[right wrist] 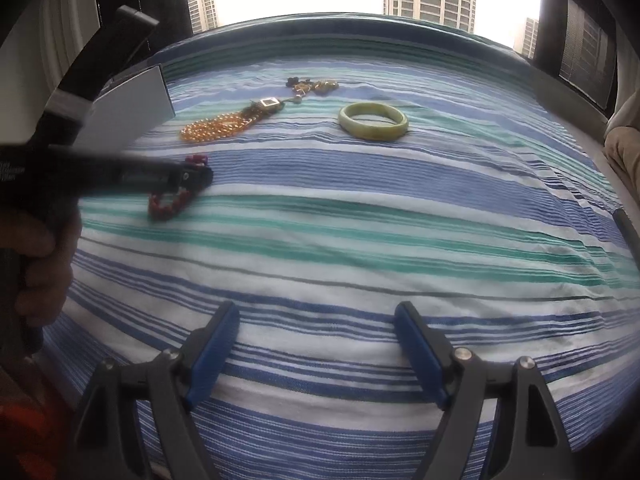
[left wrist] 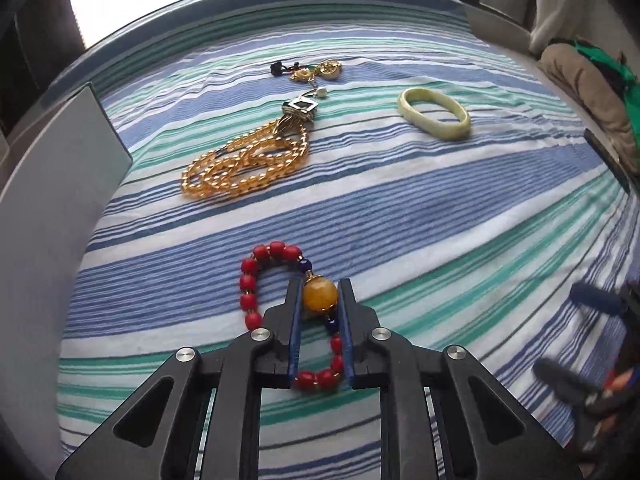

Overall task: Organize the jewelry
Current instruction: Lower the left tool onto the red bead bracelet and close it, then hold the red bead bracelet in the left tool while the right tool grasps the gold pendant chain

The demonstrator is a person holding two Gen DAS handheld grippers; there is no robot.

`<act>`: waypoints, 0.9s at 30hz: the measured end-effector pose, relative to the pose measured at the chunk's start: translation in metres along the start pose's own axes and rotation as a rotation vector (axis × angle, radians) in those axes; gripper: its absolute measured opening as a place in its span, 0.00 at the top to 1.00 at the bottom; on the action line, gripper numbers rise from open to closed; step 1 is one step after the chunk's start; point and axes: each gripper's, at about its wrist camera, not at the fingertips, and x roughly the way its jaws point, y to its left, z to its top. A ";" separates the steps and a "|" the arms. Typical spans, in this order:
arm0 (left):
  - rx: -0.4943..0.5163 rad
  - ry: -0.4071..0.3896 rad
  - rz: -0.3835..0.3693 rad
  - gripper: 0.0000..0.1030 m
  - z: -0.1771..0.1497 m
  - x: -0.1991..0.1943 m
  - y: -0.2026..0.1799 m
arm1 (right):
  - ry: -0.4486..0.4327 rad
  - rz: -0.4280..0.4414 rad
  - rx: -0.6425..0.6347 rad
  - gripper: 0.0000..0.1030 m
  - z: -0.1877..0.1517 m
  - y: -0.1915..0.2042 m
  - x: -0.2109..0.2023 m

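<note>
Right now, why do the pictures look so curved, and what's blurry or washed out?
Both views: fisheye bends the striped cloth. Left wrist: window overexposed, right gripper blurred at the edge. Right wrist: left gripper blurred, bright sky white.

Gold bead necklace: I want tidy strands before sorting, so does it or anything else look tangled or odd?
Yes. The gold bead necklace lies in overlapping loops, bunched at its clasp. The red bracelet is pinched at its amber bead by the left tongs. The green bangle lies flat, intact.
</note>
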 end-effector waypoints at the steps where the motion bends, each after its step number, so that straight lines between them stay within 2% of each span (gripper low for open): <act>1: 0.015 -0.002 0.010 0.85 -0.008 -0.005 0.003 | 0.010 0.031 0.030 0.21 0.007 -0.007 0.000; 5: 0.001 -0.002 0.017 0.85 -0.032 -0.020 0.018 | 0.023 0.125 0.120 0.21 0.061 -0.027 0.004; 8: -0.054 -0.012 0.002 0.84 -0.041 -0.025 0.026 | 0.072 0.275 0.185 0.21 0.118 -0.028 0.029; 10: -0.082 -0.020 -0.004 0.84 -0.044 -0.026 0.029 | 0.134 0.322 0.207 0.32 0.152 -0.021 0.061; 11: -0.090 -0.021 -0.004 0.83 -0.045 -0.027 0.029 | 0.168 0.313 0.225 0.46 0.167 -0.017 0.079; 12: -0.096 -0.021 -0.004 0.83 -0.046 -0.028 0.030 | 0.202 0.305 0.258 0.55 0.180 -0.013 0.097; 16: -0.111 -0.033 -0.005 0.83 -0.047 -0.029 0.031 | 0.272 0.277 0.350 0.55 0.219 0.007 0.149; 19: -0.110 -0.043 -0.010 0.83 -0.048 -0.029 0.031 | 0.309 0.246 0.340 0.55 0.229 0.032 0.167; 20: -0.111 -0.046 -0.013 0.83 -0.049 -0.029 0.032 | 0.313 0.212 0.329 0.55 0.230 0.039 0.170; 22: -0.115 -0.051 -0.022 0.82 -0.050 -0.029 0.033 | 0.304 0.136 0.316 0.64 0.230 0.048 0.173; 23: -0.116 -0.053 -0.025 0.82 -0.050 -0.030 0.033 | 0.292 0.120 0.318 0.77 0.230 0.049 0.173; 27: -0.112 -0.062 -0.031 0.82 -0.052 -0.030 0.034 | 0.256 0.123 0.287 0.79 0.234 0.045 0.163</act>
